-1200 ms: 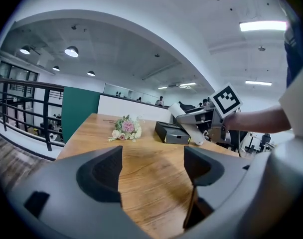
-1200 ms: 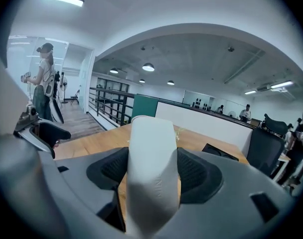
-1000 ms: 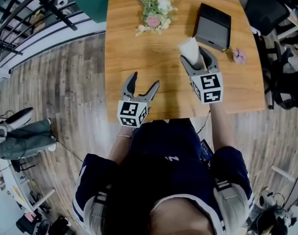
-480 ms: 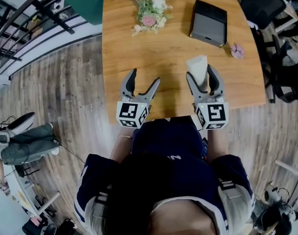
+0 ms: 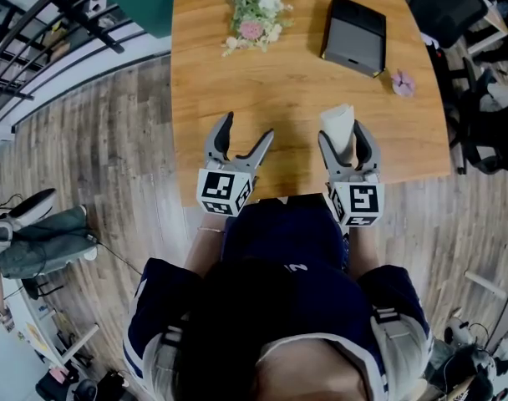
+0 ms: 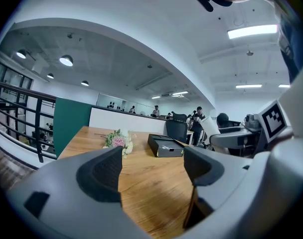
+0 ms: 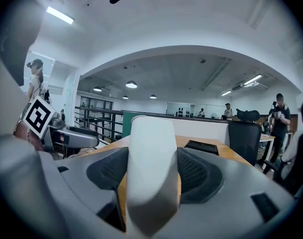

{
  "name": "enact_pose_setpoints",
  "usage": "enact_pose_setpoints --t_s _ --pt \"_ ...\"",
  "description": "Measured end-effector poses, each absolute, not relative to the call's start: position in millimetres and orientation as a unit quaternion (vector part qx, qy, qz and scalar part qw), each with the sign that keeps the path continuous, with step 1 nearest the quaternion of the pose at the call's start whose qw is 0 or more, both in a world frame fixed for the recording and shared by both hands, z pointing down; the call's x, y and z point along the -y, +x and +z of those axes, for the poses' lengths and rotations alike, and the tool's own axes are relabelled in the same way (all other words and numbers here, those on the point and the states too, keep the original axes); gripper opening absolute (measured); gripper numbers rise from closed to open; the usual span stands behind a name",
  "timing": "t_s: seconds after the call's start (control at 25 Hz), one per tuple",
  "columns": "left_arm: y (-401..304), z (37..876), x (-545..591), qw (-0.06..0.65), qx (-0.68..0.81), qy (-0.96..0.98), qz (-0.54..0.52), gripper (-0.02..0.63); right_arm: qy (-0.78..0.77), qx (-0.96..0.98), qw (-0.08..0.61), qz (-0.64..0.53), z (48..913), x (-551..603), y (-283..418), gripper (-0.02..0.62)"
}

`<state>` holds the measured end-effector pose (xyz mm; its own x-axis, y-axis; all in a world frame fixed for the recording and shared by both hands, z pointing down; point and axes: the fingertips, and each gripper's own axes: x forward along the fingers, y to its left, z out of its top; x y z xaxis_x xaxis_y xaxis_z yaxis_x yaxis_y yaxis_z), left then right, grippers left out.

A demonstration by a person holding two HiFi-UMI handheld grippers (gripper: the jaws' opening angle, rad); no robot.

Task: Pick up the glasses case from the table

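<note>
One glasses case (image 5: 338,124): white and smooth, clamped between two jaws over the near edge of the table, right of middle; its free end sticks out past the jaw tips, away from the person.
Case in the right gripper view: the glasses case (image 7: 150,173) fills the gap between both dark pads, which press on its two sides.
Holder: the right gripper (image 5: 342,132), jaws closed on the case, its marker cube toward the person.
Second claw: the left gripper (image 5: 247,126), over the near edge left of middle, well apart from the case; jaws spread wide.
Left gripper view: nothing between the jaws of the left gripper (image 6: 151,171), only bare wood beyond them.
Grippers, counted: two, one in each hand.
One table (image 5: 279,82): light wood, with rounded corners.
One bouquet (image 5: 256,19): small, of pink and white flowers, near the far edge, left of middle.
One box (image 5: 354,36): dark and flat, near the far right corner.
One blossom (image 5: 403,82): pink and loose, just beside the right edge, near the box.
Things lying on the table: three.
Surroundings: a plank floor (image 5: 95,157) and one black railing (image 5: 45,32) at far left.
</note>
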<state>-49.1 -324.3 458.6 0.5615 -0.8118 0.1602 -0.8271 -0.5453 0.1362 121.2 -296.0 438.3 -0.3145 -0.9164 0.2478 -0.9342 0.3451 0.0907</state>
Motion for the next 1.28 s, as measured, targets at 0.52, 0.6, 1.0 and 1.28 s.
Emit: enact_pose_setpoints --t_s 0.52,0.6,1.0,1.28 --pt "-25.1 458.7 308.8 0.121 0.415 0.901 0.028 0.003 0.556 0.818 0.147 0.037 448.3 298.7 115.8 0.316" --pt "-24.2 460.1 308.5 0.114 0.42 0.9 0.035 0.003 0.554 0.819 0.145 0.038 448.6 298.7 114.1 0.316" --pt "-26.3 464.4 310.3 0.107 0.425 0.897 0.054 0.002 0.553 0.82 0.141 0.037 446.6 303.9 114.7 0.313" --pt "-30.4 464.0 311.4 0.12 0.43 0.894 0.045 0.002 0.55 0.819 0.16 0.028 453.9 306.7 117.8 0.313"
